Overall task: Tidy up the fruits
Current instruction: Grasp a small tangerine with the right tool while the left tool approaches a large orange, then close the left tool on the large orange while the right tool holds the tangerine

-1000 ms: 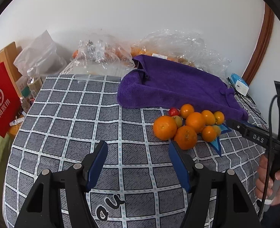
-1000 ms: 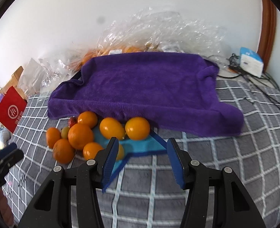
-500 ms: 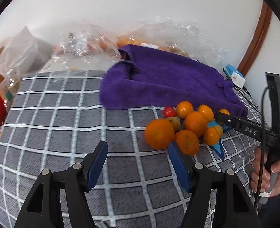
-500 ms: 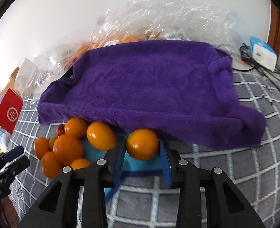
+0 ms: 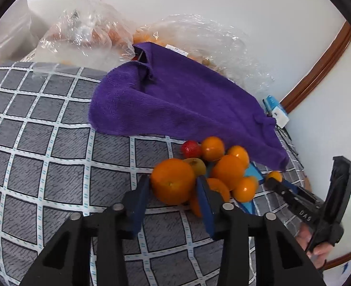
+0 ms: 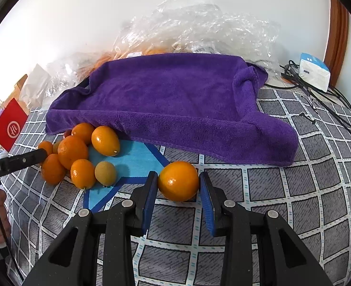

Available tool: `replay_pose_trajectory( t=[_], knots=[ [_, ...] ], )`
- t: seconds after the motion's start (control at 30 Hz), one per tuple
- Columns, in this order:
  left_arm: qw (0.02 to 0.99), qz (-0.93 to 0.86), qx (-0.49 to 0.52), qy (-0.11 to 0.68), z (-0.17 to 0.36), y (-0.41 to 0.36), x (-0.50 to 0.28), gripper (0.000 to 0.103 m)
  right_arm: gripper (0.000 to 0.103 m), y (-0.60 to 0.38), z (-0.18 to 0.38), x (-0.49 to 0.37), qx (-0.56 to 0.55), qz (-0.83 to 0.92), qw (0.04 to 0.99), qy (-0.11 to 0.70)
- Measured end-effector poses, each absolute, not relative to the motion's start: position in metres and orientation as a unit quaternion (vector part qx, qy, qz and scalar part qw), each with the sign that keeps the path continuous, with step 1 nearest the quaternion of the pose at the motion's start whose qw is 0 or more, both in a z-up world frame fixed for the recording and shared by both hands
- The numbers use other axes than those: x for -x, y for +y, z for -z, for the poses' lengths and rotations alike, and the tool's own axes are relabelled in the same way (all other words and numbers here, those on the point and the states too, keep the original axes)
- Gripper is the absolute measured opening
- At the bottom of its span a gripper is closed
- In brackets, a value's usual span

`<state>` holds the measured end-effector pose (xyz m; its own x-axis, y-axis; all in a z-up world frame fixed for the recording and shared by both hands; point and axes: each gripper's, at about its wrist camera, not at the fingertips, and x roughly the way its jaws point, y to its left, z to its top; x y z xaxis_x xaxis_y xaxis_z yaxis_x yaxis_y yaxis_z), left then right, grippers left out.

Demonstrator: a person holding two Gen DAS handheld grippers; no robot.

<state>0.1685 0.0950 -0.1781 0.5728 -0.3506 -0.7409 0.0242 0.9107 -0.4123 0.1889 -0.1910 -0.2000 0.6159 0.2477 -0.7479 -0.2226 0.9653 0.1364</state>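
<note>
A pile of oranges (image 6: pixel 73 151) with a red fruit (image 5: pixel 191 149) and a greenish one (image 6: pixel 105 173) lies on the grey checked cover, in front of a purple towel (image 6: pixel 170 100). My left gripper (image 5: pixel 173 188) is closing its jaws on the large orange (image 5: pixel 173 178) at the pile's near edge, and both blue pads touch its sides. My right gripper (image 6: pixel 178 184) is shut on a single orange (image 6: pixel 178 181), apart from the pile to its right. The left wrist view shows that right gripper (image 5: pixel 276 182) at the far right, in a hand.
Clear plastic bags (image 6: pixel 199 26) with more fruit lie behind the towel against the wall. A white and blue box (image 6: pixel 315 71) and black cables (image 6: pixel 318 95) sit at the right. A red bag (image 6: pixel 9 127) stands at the left. A blue star patch (image 6: pixel 132 159) marks the cover.
My left gripper moved forward and down to the big orange and its jaws narrowed around it. My right gripper shut on one orange and drew it back from the towel's edge.
</note>
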Motion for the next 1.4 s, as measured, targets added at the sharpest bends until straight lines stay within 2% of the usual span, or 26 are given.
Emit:
replay_pose_trajectory(
  t=[0.13,0.3,0.4,0.5,0.67,0.77,0.9,1.0,1.4],
  knots=[
    [0.875,0.08,0.157,0.451,0.167,0.099,-0.156,0.037,0.035,-0.193,0.196,-0.183,-0.011,-0.132,0.898,0.42],
    [0.884,0.028,0.055,0.464,0.167,0.092,-0.142,0.038,0.035,-0.191,0.196,-0.173,0.008,-0.141,0.895,0.422],
    [0.883,0.031,0.062,0.464,0.172,0.091,-0.14,0.038,0.035,-0.188,0.203,-0.175,0.011,-0.136,0.895,0.426],
    [0.888,0.04,0.079,0.452,0.176,0.092,-0.142,0.047,0.035,-0.189,0.203,-0.175,0.011,-0.136,0.899,0.417],
    [0.896,0.026,0.074,0.438,0.177,0.089,-0.15,0.049,0.036,-0.199,0.204,-0.178,-0.023,-0.145,0.897,0.418],
    [0.898,0.015,0.066,0.434,0.177,0.084,-0.156,0.054,0.036,-0.199,0.204,-0.178,-0.029,-0.142,0.897,0.417],
    [0.9,0.02,0.071,0.429,0.179,0.084,-0.156,0.052,0.035,-0.196,0.203,-0.176,-0.021,-0.137,0.899,0.416],
    [0.901,0.021,0.084,0.426,0.18,0.088,-0.154,0.038,0.035,-0.198,0.203,-0.176,-0.023,-0.135,0.9,0.413],
    [0.913,0.032,0.101,0.395,0.173,0.09,-0.142,0.038,0.035,-0.199,0.198,-0.167,-0.031,-0.141,0.91,0.388]
  ],
)
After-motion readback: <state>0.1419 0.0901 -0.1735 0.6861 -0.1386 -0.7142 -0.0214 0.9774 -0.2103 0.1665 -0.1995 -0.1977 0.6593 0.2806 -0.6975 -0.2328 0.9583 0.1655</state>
